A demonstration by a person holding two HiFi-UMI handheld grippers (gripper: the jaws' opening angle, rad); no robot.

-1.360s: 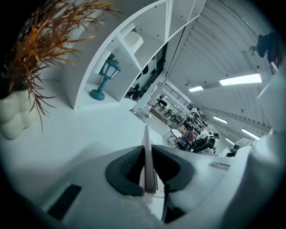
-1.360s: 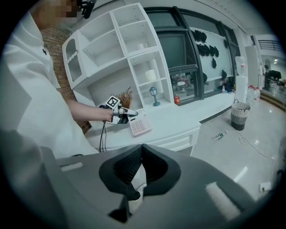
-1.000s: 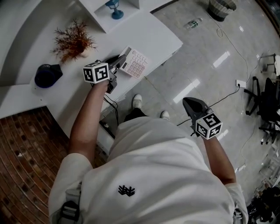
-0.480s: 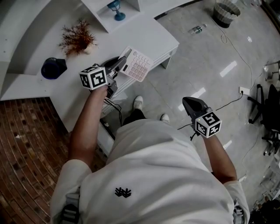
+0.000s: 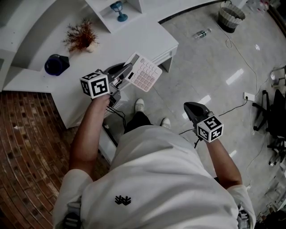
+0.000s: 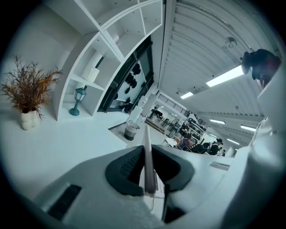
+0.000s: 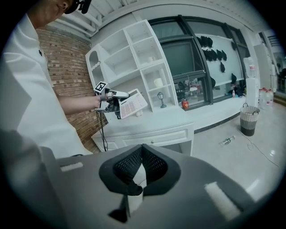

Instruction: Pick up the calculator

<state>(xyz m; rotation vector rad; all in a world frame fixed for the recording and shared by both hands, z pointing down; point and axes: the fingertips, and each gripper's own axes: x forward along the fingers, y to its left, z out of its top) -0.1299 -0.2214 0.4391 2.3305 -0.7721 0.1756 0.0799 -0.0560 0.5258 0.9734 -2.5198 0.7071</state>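
Note:
The calculator (image 5: 145,71), white with pink keys, hangs in the air past the front edge of the white desk (image 5: 134,40), clamped by one edge in my left gripper (image 5: 127,74). In the left gripper view I see it edge-on as a thin blade (image 6: 148,156) between the dark pads. From the right gripper view the calculator (image 7: 132,103) shows held up above the desk (image 7: 170,118). My right gripper (image 5: 193,108) is shut with nothing in it, out over the floor at the person's right; its tips (image 7: 141,150) meet.
A dried plant in a white pot (image 5: 81,36), a dark cap (image 5: 56,64) and a blue goblet (image 5: 119,10) stand on the desk and shelf. A bin (image 5: 231,15) and a bottle (image 5: 200,32) lie on the shiny floor. Cables trail across the floor.
My left gripper has lifted the calculator off the desk and drawn it back toward the person, clear of the desk edge. The right gripper has drifted a little.

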